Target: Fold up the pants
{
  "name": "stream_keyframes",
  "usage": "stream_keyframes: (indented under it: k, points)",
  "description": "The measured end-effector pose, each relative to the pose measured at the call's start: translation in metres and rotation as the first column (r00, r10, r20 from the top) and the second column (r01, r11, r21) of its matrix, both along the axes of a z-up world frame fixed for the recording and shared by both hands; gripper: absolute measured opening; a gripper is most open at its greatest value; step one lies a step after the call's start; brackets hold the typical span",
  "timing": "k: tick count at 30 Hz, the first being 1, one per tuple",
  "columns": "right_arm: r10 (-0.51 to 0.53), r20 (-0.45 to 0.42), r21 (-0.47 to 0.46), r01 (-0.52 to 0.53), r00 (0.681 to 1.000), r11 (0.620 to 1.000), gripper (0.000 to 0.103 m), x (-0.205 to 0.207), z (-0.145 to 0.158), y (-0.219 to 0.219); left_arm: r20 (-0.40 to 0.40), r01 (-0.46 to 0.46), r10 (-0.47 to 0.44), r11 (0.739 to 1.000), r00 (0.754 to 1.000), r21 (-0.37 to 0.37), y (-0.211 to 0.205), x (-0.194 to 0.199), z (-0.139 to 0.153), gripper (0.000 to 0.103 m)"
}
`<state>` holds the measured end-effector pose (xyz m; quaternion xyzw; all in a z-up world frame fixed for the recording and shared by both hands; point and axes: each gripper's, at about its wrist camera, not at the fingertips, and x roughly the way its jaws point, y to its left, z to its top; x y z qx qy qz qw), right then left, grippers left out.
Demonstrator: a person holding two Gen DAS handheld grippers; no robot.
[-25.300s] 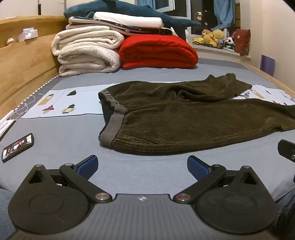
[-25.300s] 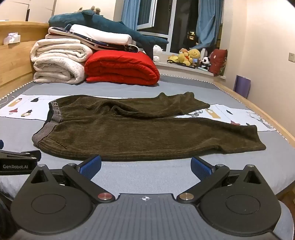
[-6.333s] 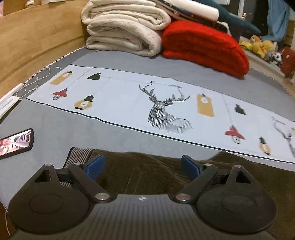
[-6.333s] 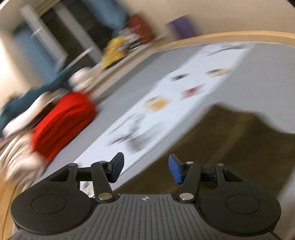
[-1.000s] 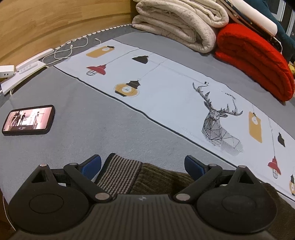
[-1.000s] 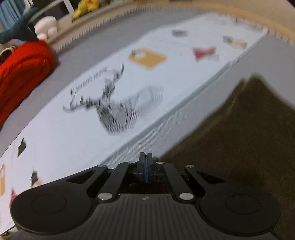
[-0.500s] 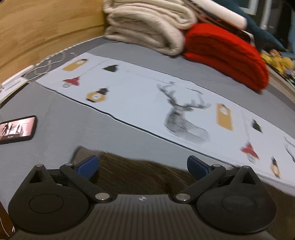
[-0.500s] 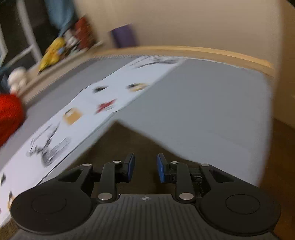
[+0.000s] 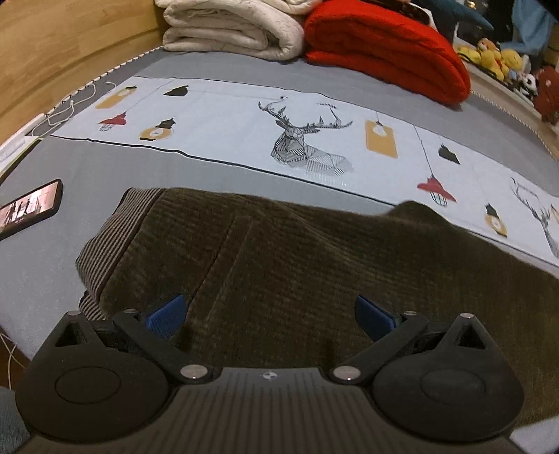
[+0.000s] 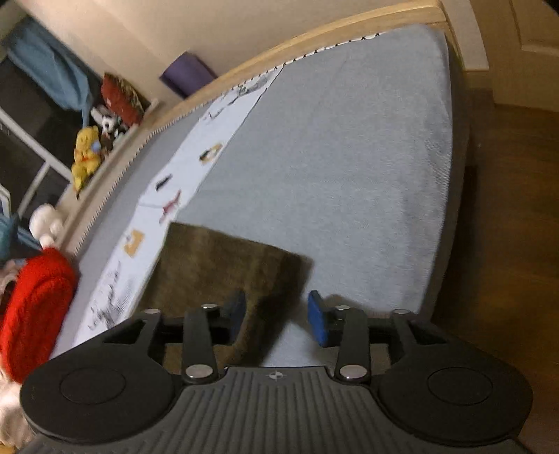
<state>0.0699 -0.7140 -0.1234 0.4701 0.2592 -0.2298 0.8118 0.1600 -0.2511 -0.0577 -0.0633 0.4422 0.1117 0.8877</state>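
Left wrist view, pants: I see the dark olive corduroy pants (image 9: 314,265) lying flat on the grey bed (image 9: 104,167), directly under my camera, with the striped waistband (image 9: 108,237) at the left end.
Left wrist view, left hand-held gripper: my left hand-held gripper (image 9: 269,314) hangs over the pants with the jaws spread wide; the blue pads (image 9: 166,312) grasp nothing.
Left wrist view, bed cover: a pale printed strip with a deer (image 9: 300,146) and lanterns runs across the bed just beyond the pants.
Left wrist view, other things: a phone (image 9: 28,207) with a lit screen lies on the bed to the left, apart from the waistband; folded cream blankets (image 9: 234,28) and a red blanket (image 9: 384,45) are stacked at the far side.
Right wrist view, pants: I see one squared end of the pants (image 10: 223,269) on the bed (image 10: 332,157), near its edge; the picture is a little blurred.
Right wrist view, right hand-held gripper: my right hand-held gripper (image 10: 277,319) is released and its jaws are opening; the left pad is over the cloth, the right pad over bare sheet, and nothing is pinched between them.
Right wrist view, surroundings: plush toys (image 10: 87,157) sit on the ledge beyond the bed, and the wooden floor (image 10: 506,244) shows on the right.
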Motion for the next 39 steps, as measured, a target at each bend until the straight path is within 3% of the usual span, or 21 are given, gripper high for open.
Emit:
stream_keyframes:
  k: [4, 8, 12, 17, 22, 24, 27, 29, 31, 32, 35, 37, 39]
  points:
    - [-0.020, -0.018, -0.012, 0.020, 1.000, 1.000, 0.046, 0.006, 0.000, -0.001, 0.012, 0.046, -0.046, 0.999, 0.999, 0.019, -0.014, 0.001, 0.010, 0.103]
    - [-0.077, -0.005, -0.062, 0.076, 0.997, 0.995, 0.048, 0.005, 0.004, -0.009, 0.039, 0.147, -0.148, 0.988, 0.988, 0.049, -0.052, 0.022, 0.025, 0.103]
    - [0.047, 0.047, -0.112, -0.041, 0.998, 0.993, 0.048, 0.026, 0.012, -0.024, 0.041, 0.285, -0.288, 0.956, 0.957, 0.066, -0.110, 0.057, 0.027, 0.103]
    - [0.317, 0.039, -0.179, -0.305, 0.948, 0.935, 0.048, 0.099, 0.030, -0.031, 0.009, 0.490, -0.497, 0.858, 0.868, 0.150, -0.192, 0.103, 0.009, 0.103]
    - [0.526, -0.081, -0.318, -0.522, 0.847, 0.791, 0.048, 0.184, 0.042, 0.004, -0.057, 0.657, -0.666, 0.711, 0.744, 0.251, -0.259, 0.136, -0.022, 0.102]
    - [0.549, -0.133, -0.350, -0.558, 0.825, 0.753, 0.048, 0.210, 0.041, 0.015, -0.079, 0.694, -0.701, 0.672, 0.709, 0.258, -0.275, 0.148, -0.034, 0.102]
    - [0.552, -0.201, -0.364, -0.585, 0.809, 0.725, 0.048, 0.241, 0.032, 0.020, -0.109, 0.746, -0.742, 0.634, 0.661, 0.204, -0.292, 0.168, -0.049, 0.101]
    - [0.555, -0.232, -0.348, -0.601, 0.799, 0.720, 0.048, 0.250, 0.023, 0.017, -0.125, 0.777, -0.770, 0.603, 0.626, 0.180, -0.304, 0.175, -0.057, 0.093]
    - [0.553, -0.250, -0.354, -0.606, 0.795, 0.712, 0.047, 0.255, 0.017, 0.015, -0.155, 0.811, -0.796, 0.566, 0.585, 0.150, -0.314, 0.178, -0.065, 0.054]
    - [0.559, -0.255, -0.359, -0.613, 0.789, 0.703, 0.043, 0.255, 0.014, 0.015, -0.159, 0.823, -0.808, 0.557, 0.568, 0.109, -0.316, 0.180, -0.067, 0.049]
    - [0.554, -0.242, -0.376, -0.603, 0.796, 0.703, 0.038, 0.255, 0.012, 0.015, -0.116, 0.831, -0.823, 0.549, 0.556, 0.088, -0.317, 0.176, -0.066, 0.052]
    - [0.553, -0.230, -0.376, -0.597, 0.801, 0.708, 0.039, 0.254, 0.011, 0.013, -0.104, 0.845, -0.839, 0.525, 0.535, 0.103, -0.320, 0.174, -0.067, 0.069]
    - [0.552, -0.230, -0.379, -0.596, 0.802, 0.708, 0.041, 0.255, 0.009, 0.013, -0.111, 0.846, -0.841, 0.517, 0.530, 0.127, -0.325, 0.174, -0.072, 0.074]
